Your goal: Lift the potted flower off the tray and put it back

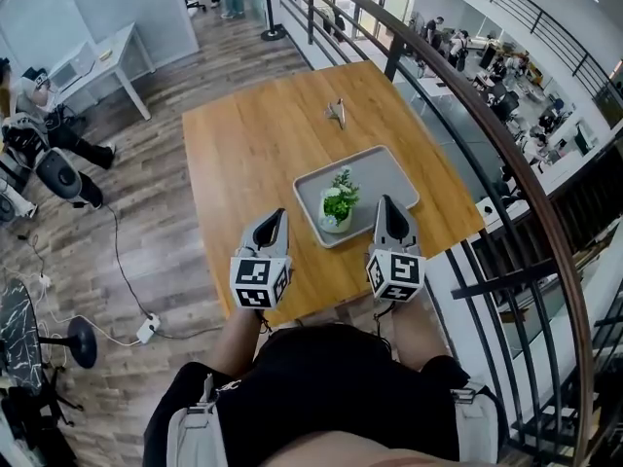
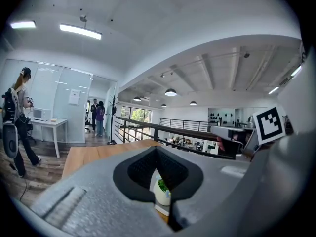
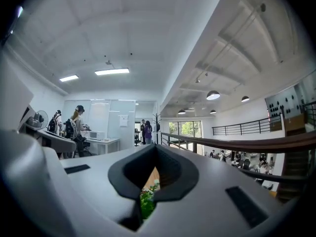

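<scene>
We hold both tongs out level over the near edge of the wooden table (image 1: pixel 243 154), side by side and well apart. The left gripper (image 1: pixel 277 213) has its jaws pressed together, tips meeting, and pinches nothing. Its own view shows a white pot only through the slit under the closed tips, out beyond them. The right gripper (image 1: pixel 386 201) is likewise pressed together and empty, with green leaves showing past its jaws in its own view.

Just ahead of the tips, between the two grippers, stands the potted flower (image 1: pixel 339 205): a small white pot with green leaves and pale blossoms, upright, touched by neither gripper. It sits at the near end of the grey tray (image 1: pixel 389 171), which lies at a slant on the table. From the head view the right gripper's tip overlaps the tray's near edge.

Beyond the tray a small metallic object (image 1: pixel 336 112) lies on the table, perhaps a clip, though it is too small to be sure. Past the right gripper's side a dark railing (image 1: pixel 458 76) curves along the table, with an open office below it. Far off on the left gripper's side stands a white desk (image 1: pixel 107 56).
</scene>
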Action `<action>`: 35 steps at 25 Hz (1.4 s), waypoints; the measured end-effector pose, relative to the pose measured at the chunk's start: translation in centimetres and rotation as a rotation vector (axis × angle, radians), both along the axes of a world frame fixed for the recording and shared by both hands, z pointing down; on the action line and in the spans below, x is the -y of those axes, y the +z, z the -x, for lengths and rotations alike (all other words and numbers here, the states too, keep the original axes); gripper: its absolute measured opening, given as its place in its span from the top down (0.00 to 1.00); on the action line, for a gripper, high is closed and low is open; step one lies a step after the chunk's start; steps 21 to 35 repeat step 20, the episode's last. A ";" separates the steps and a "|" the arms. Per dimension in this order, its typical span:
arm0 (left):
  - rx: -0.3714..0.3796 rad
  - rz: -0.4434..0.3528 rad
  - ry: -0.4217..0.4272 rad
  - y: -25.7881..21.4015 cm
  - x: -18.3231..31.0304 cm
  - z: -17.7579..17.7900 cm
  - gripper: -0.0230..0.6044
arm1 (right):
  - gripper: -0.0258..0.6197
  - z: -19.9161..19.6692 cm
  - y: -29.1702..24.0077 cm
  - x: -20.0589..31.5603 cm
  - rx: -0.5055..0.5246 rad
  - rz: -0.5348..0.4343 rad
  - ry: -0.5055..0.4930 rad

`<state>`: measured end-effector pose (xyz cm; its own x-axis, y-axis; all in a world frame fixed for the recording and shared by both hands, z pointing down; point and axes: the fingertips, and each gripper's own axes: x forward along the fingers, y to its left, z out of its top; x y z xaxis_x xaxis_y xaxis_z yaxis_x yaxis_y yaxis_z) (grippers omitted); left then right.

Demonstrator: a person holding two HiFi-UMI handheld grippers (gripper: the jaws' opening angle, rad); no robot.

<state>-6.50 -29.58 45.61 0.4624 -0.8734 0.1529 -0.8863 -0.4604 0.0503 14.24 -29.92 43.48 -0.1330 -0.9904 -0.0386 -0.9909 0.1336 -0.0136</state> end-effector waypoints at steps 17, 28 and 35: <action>0.003 0.009 0.013 0.1 1.1 -0.1 0.94 | 0.97 0.4 0.3 1.1 0.011 0.002 -0.017; 0.003 0.009 0.017 0.0 1.2 0.2 0.94 | 0.97 0.8 0.2 1.2 0.012 0.002 -0.024; 0.003 0.009 0.017 0.0 1.2 0.2 0.94 | 0.97 0.8 0.2 1.2 0.012 0.002 -0.024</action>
